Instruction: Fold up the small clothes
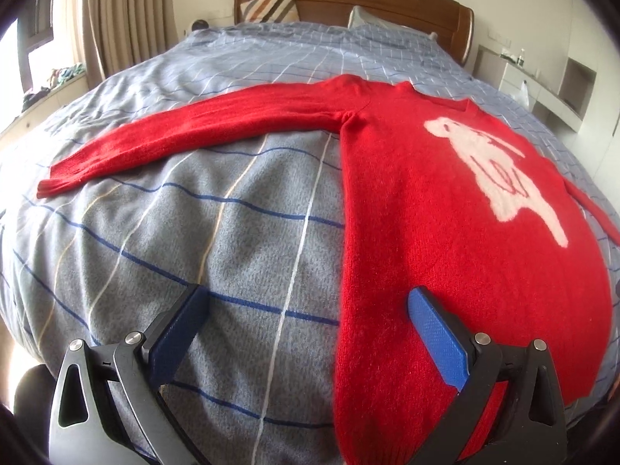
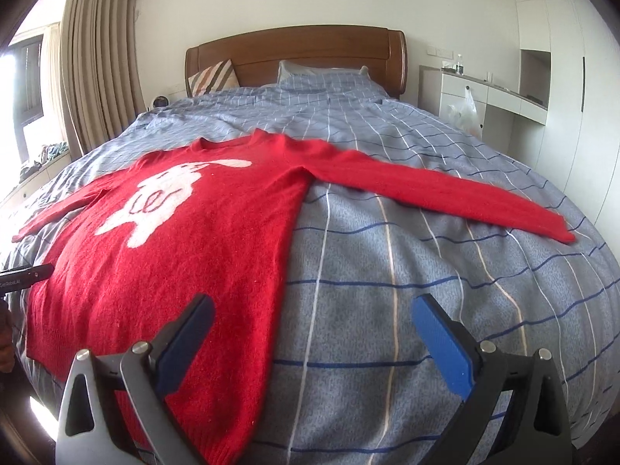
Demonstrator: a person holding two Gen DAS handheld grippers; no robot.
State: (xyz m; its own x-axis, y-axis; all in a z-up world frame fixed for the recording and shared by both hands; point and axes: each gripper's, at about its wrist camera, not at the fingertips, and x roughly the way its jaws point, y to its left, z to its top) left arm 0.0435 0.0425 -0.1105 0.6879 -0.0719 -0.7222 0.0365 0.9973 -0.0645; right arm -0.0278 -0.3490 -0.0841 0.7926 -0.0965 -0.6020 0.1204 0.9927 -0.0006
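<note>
A red knit sweater with a white animal figure lies flat, front up, on the checked bedspread. One sleeve stretches out to the left in the left wrist view. The other sleeve stretches to the right in the right wrist view. My left gripper is open above the sweater's lower left side edge, one finger over the knit and one over the bedspread, gripping nothing. My right gripper stands wide open above the sweater, over its lower right side edge, and holds nothing.
A wooden headboard with a striped cushion and a pillow is at the far end. Curtains hang on the left. A white desk unit with a plastic bag stands on the right. Part of the left gripper's body shows at the left edge.
</note>
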